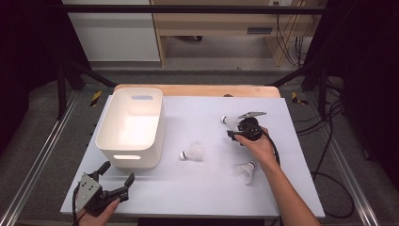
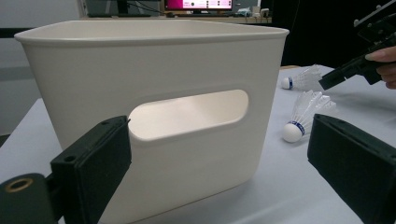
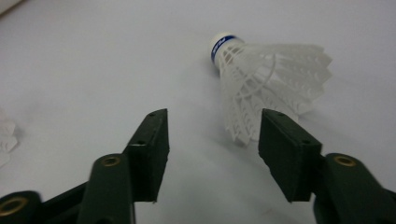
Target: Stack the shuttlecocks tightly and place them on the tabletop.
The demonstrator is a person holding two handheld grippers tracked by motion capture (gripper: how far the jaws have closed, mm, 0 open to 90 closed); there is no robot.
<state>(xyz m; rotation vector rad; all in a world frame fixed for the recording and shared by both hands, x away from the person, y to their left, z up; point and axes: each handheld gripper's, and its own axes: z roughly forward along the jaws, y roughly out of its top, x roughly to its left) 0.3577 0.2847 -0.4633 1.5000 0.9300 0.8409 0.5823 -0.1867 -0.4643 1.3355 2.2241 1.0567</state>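
Observation:
Three white shuttlecocks lie on the pale table. The far shuttlecock [image 1: 229,120] [image 3: 266,79] lies on its side just beyond my right gripper [image 1: 232,130] [image 3: 212,123], whose jaws are open. Its feather skirt ends near the right jaw's tip, and no pad presses on it. A second shuttlecock [image 1: 192,151] [image 2: 306,114] rests at the table's middle, and a third [image 1: 245,173] lies near the person's right forearm. My left gripper [image 1: 118,171] [image 2: 219,140] is wide open with nothing held, at the front left, facing the white bin [image 1: 131,127] [image 2: 154,60].
The bin stands empty on the table's left half, handle slot facing my left gripper. The table's wooden back edge [image 1: 197,89] lies beyond it. Metal frame rails [image 1: 42,155] flank the table, and cables [image 1: 329,155] lie on the floor at right.

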